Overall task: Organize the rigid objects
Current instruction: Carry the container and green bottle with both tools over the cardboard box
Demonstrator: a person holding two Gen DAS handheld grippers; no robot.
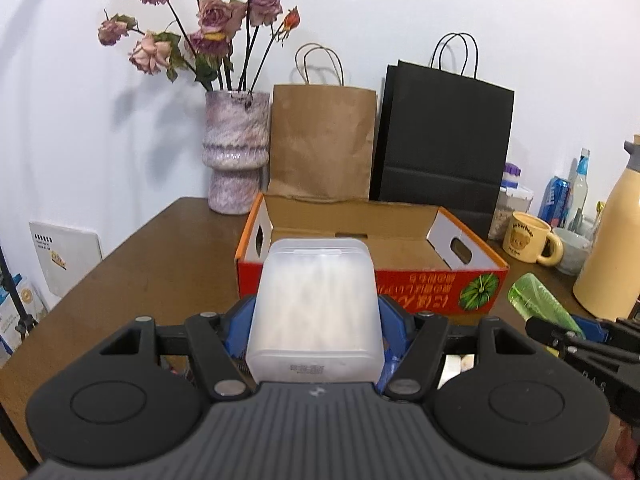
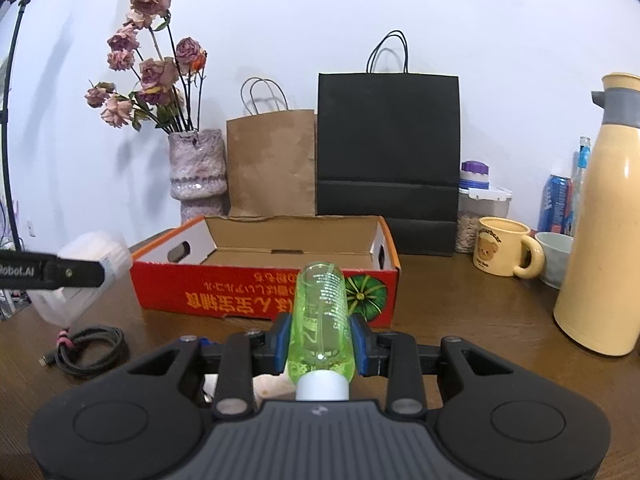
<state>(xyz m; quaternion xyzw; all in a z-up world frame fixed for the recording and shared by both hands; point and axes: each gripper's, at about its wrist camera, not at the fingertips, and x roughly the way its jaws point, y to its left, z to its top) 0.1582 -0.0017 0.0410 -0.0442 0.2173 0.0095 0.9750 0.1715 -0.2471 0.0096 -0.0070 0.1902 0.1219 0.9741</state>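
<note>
Brown wooden tabletop [image 2: 460,304] carried an open orange cardboard box [image 2: 264,276] at twelve o'clock; left gripper [image 1: 316,312] fingers pinched a frosted white plastic container [image 1: 316,300], right gripper [image 2: 320,340] fingers pinched a clear green plastic bottle [image 2: 320,316], which risked slipping on its smooth round sides

Frosted white box [image 1: 316,308]: translucent matt plastic, smooth
Green bottle [image 2: 322,320]: clear glossy plastic, white cap
Red-and-orange carton [image 2: 264,280]: printed cardboard, raw brown inside
Brown table [image 2: 460,320]: wood grain, slight sheen
2 bags: brown kraft paper bag [image 2: 272,164] creased; black paper bag [image 2: 388,144] matt
</note>
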